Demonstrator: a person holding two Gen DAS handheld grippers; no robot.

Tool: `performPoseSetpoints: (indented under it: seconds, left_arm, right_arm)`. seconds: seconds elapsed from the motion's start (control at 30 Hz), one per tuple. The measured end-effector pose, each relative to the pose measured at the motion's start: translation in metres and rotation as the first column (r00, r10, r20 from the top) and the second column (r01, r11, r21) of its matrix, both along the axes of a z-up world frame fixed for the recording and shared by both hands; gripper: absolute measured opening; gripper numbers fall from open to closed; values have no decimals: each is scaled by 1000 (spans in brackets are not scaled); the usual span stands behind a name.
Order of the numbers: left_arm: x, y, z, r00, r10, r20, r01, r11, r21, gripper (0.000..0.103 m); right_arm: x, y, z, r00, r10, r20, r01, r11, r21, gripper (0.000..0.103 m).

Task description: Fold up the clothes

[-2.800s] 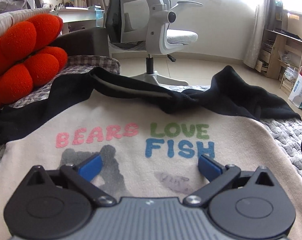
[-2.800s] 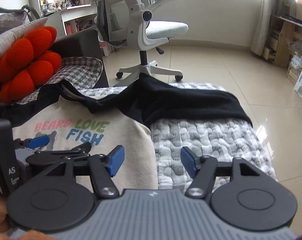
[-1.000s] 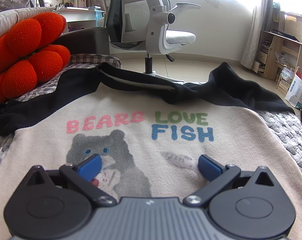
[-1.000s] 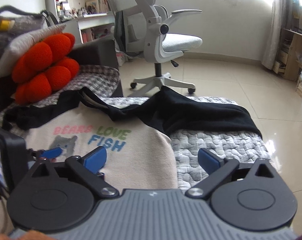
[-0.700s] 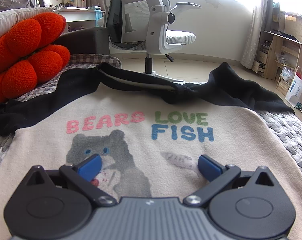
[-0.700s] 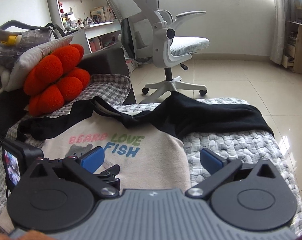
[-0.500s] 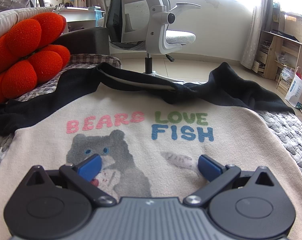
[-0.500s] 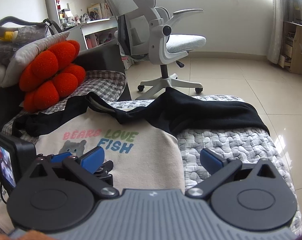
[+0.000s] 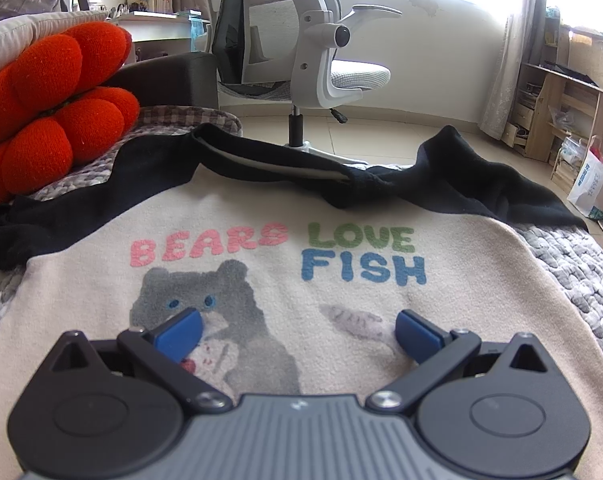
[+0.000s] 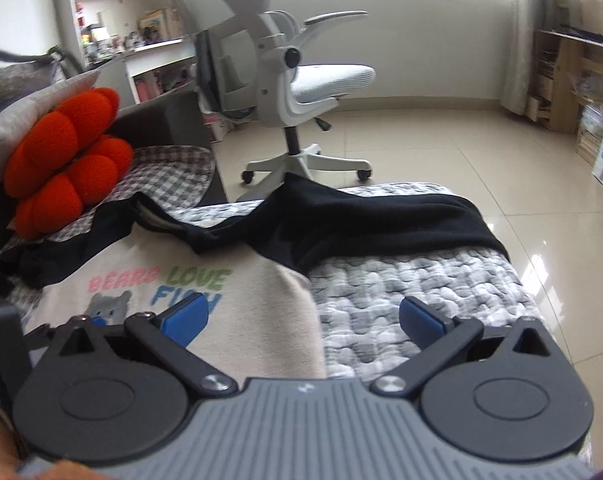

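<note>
Sunlit tile floor (image 10: 441, 168) and a white office chair (image 10: 301, 80) fill the background, with wooden shelving (image 9: 561, 108) along the right wall. Closer to us, a grey quilted cover (image 10: 413, 280) is spread over the surface where we work, and an orange-red puffy cushion (image 9: 57, 112) sits at its far left on a checked cloth (image 10: 169, 172).

On the quilted cover lies the sweatshirt (image 9: 341, 280), cream-bodied with black sleeves and collar, front side up, showing "BEARS LOVE FISH" and a grey bear print. Its right sleeve (image 10: 381, 224) stretches sideways across the cover toward the floor side.

We hold our left gripper (image 9: 297, 332) above the bear print, its blue-tipped fingers spread wide with nothing between them. Our right gripper (image 10: 303, 320) hangs over the garment's right edge, where cream fabric meets the cover, likewise spread wide and empty. The right wrist view catches the left tool's dark body at its left border.
</note>
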State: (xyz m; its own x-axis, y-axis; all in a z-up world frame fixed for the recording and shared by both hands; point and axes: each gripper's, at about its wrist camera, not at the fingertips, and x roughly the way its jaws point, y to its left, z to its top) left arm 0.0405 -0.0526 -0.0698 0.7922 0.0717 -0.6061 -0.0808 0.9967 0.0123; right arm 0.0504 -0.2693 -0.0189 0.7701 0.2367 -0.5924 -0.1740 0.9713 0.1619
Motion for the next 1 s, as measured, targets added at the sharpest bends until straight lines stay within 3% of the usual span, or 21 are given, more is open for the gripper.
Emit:
performPoseSetpoints:
  seconds: [0.23,0.37,0.5,0.67,0.8,0.9,1.0]
  left_arm:
    - [10,11,10,996,-69,-56,67,997,-31,103]
    - [14,37,29,1000,-23,-8,23,999,-49,103]
    - [24,70,44,999,35,14,-35,999,-5,103]
    - [38,123,37,991,133,-17,-132,990,57,103]
    - [48,163,33,976,212,-41,-208,975,82,103]
    - [46,183,37,963,265,-44,-264,964,18,103]
    - [42,191,43,964,264,-26,-264,964,-24,103]
  right_arm:
    - [21,-10,-9,999,-39,-25,39,999,-25,103]
    - [38,-13,-13,999,-12,-30,12,1000,-22,103]
    - [55,14,-18,984,173,-36,-174,984,-31,95]
    - [79,77,-28,912,406,-57,-410,904,-122,82]
    - [112,119,-45,872,475,-117,-488,857,-166,79]
    - [145,133,-50,871,484,-81,-490,853,-179,79]
    - [174,139,-36,940,337,51,-316,918,-240,78]
